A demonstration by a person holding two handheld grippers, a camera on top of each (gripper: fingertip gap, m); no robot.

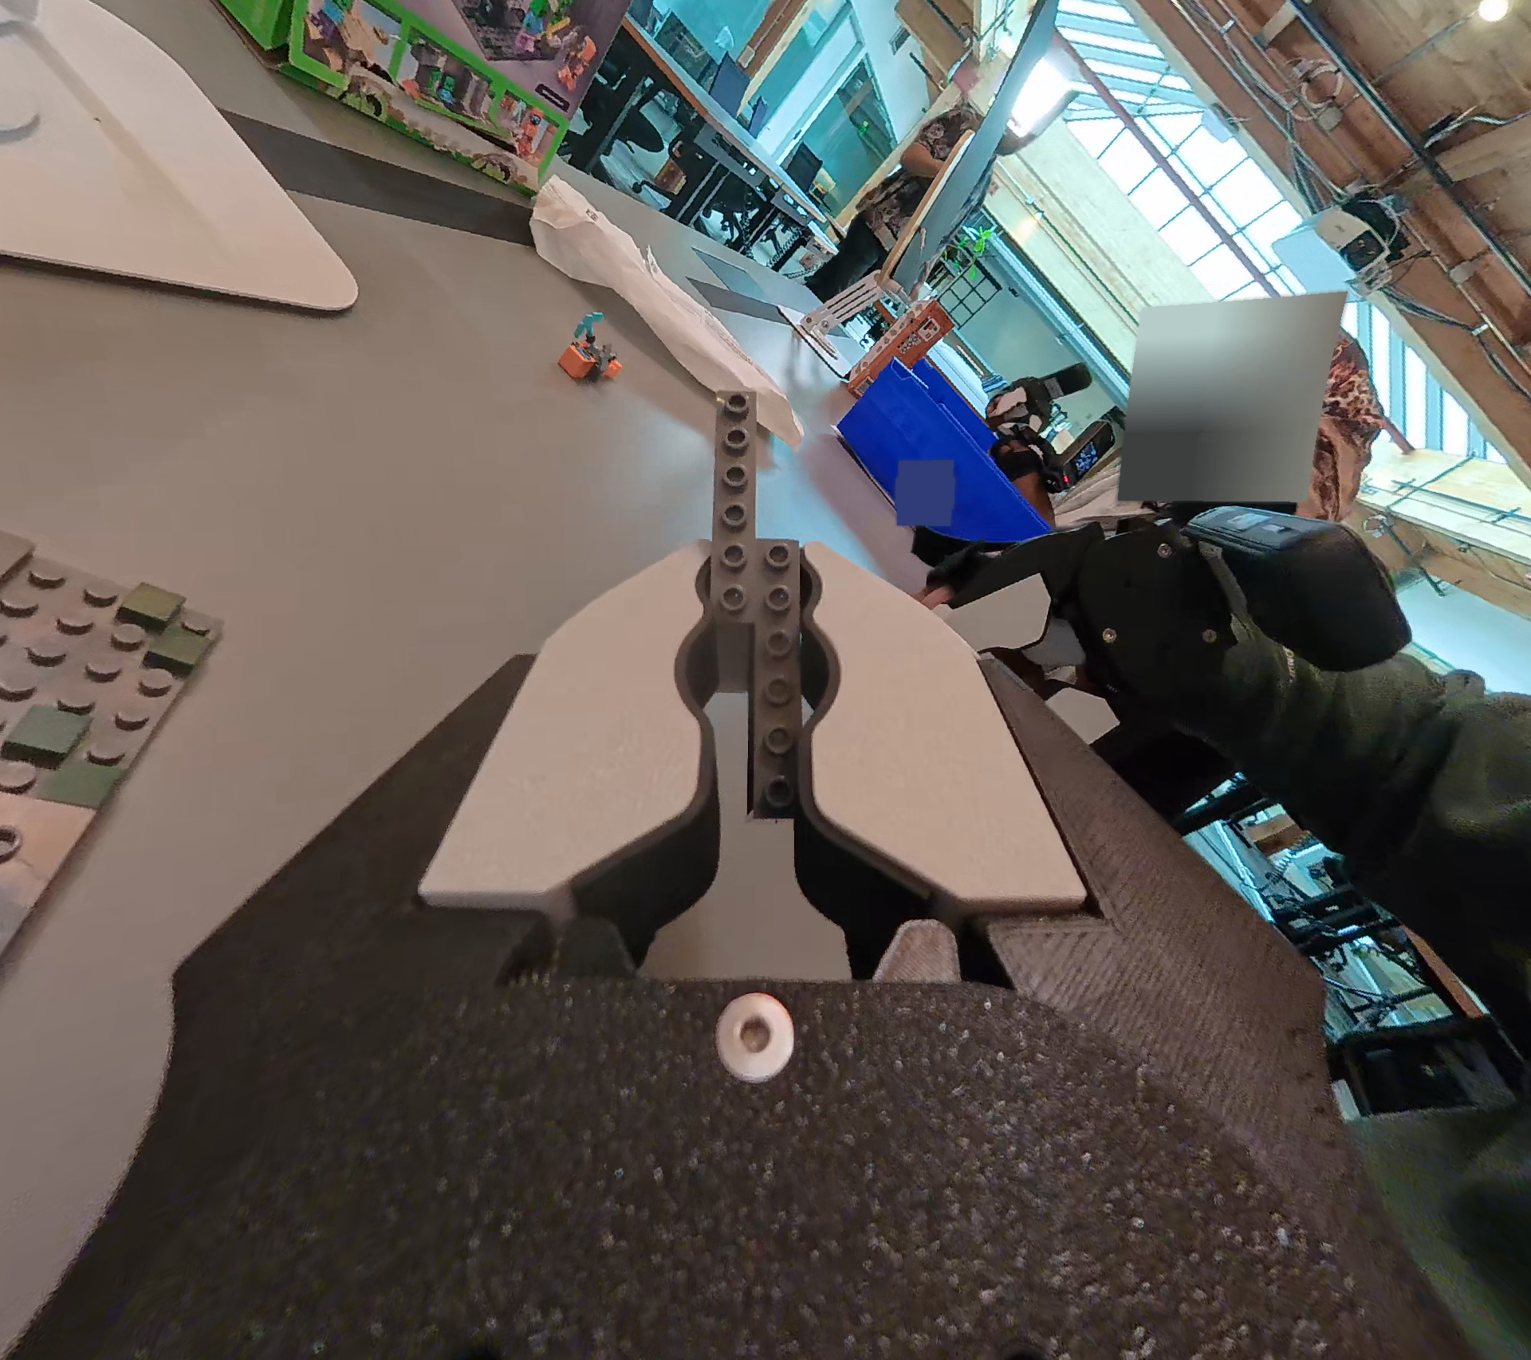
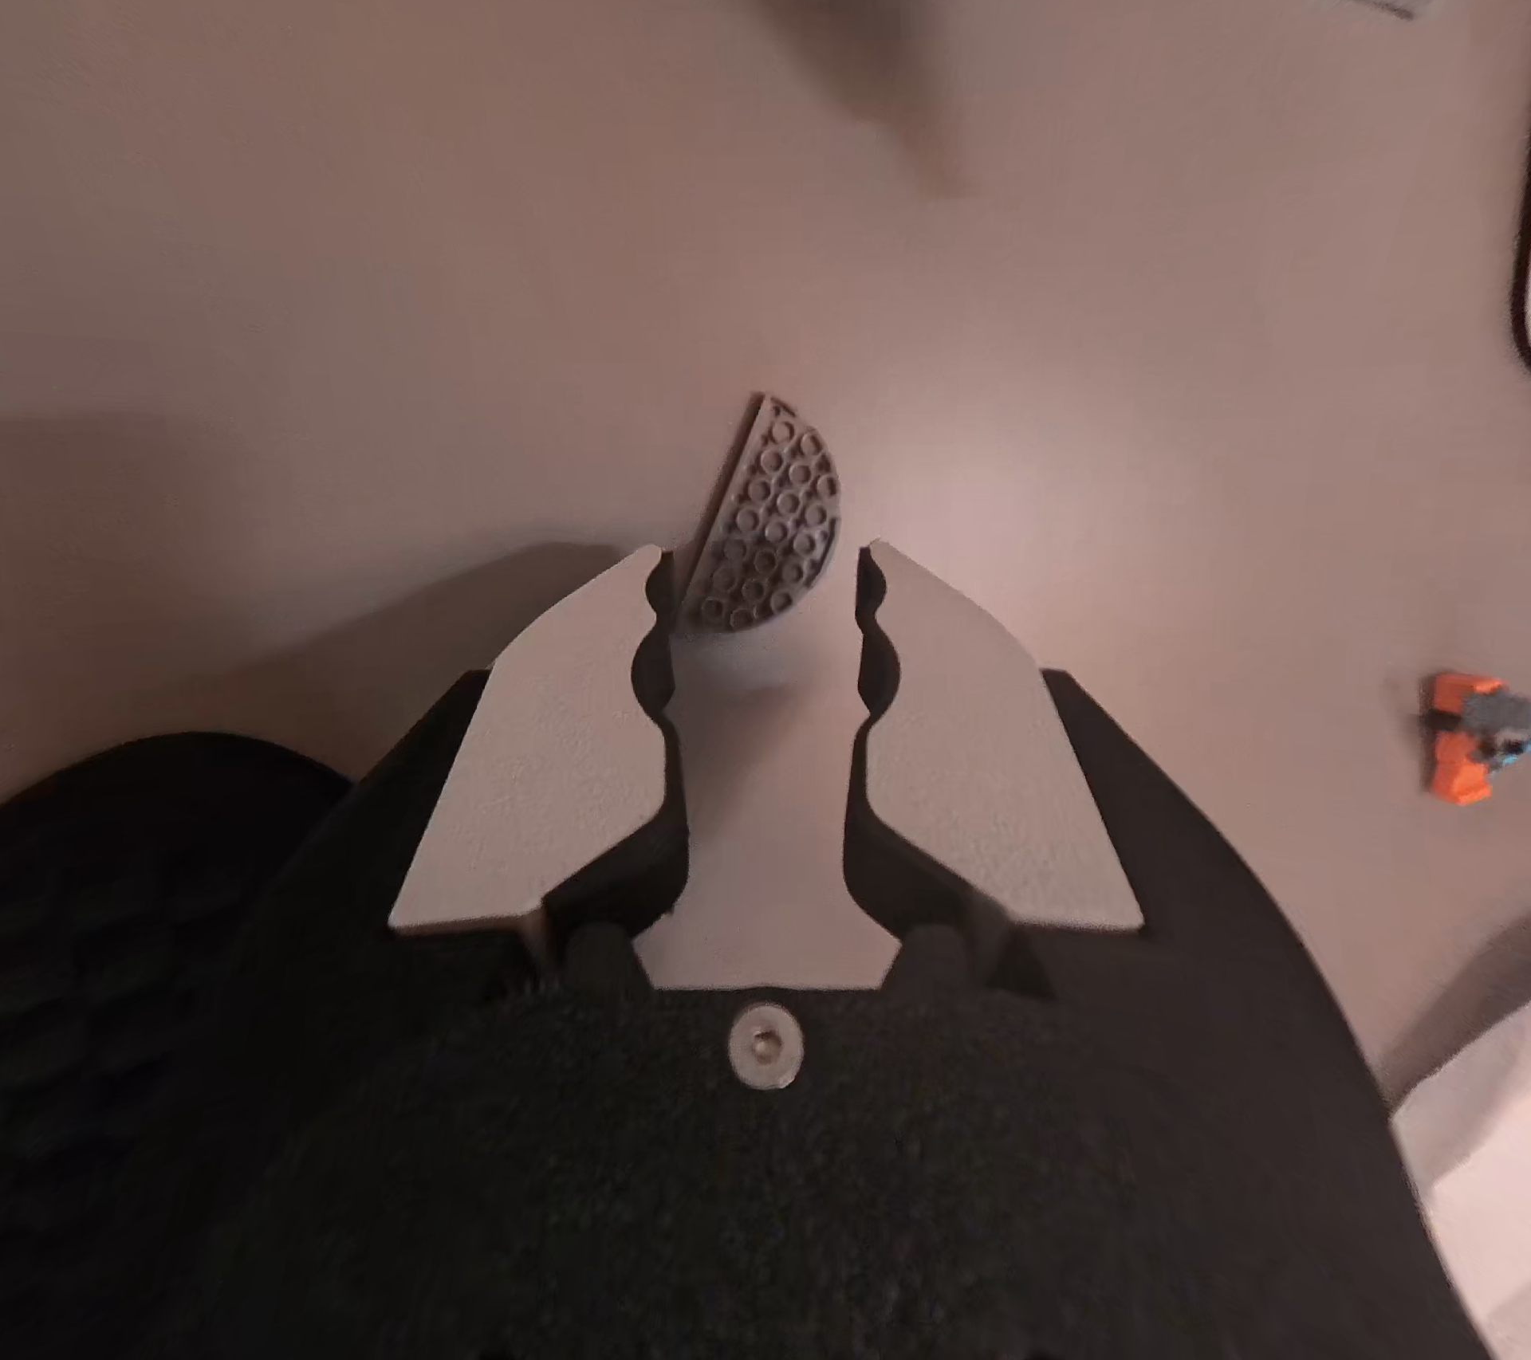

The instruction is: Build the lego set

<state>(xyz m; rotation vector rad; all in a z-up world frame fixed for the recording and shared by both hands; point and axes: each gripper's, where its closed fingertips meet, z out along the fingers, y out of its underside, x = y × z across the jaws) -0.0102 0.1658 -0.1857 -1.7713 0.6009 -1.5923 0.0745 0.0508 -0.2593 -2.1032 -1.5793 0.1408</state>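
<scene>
The left claw [image 1: 755, 579] pinches two joined long dark-grey studded plates [image 1: 755, 616], lifted off the grey table [image 1: 373, 451]. The right claw [image 2: 760, 558] is spread just behind a grey half-round plate [image 2: 766, 533] lying studs-down; I'd straddle its edges squarely before squeezing.

Left wrist view looks low across the table [image 1: 414, 492]; right looks steeply down, close; both show the orange piece [image 1: 590, 359].

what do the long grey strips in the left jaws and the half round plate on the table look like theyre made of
Long grey strips: hard moulded plastic, by the crisp studs and a slight satin sheen. Half round plate: apparently the same grey plastic, with moulded rings on its upturned face. Table: smooth and matte; material unclear.
</scene>
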